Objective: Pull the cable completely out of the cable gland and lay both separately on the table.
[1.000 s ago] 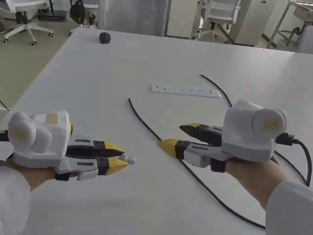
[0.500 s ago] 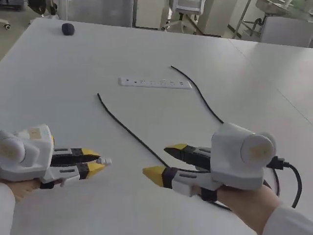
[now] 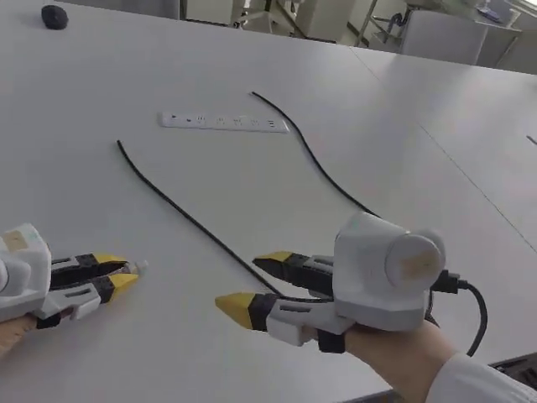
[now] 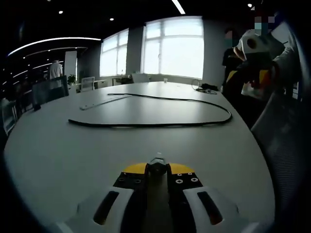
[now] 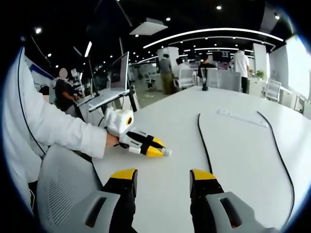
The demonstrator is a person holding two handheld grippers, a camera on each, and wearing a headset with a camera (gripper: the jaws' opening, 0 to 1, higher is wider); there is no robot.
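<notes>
Drawn further left, left tool (image 3: 127, 270) grips cable gland (image 3: 139, 267); right tool (image 3: 237, 280) gapes beside cable (image 3: 185, 214), power strip (image 3: 225, 122) beyond.

The left gripper (image 3: 127, 270) is cut off at the head view's left edge; the cable gland (image 3: 139, 267) clamped at its tips is too small to resolve there, and largely covered by the jaws in the left gripper view; the bend of the cable (image 3: 185, 214) is hidden behind the right gripper (image 3: 237, 280); a small dark object (image 3: 54, 15) far off cannot be identified; a dark item (image 3: 516, 369) is cropped by the lower right corner.
</notes>
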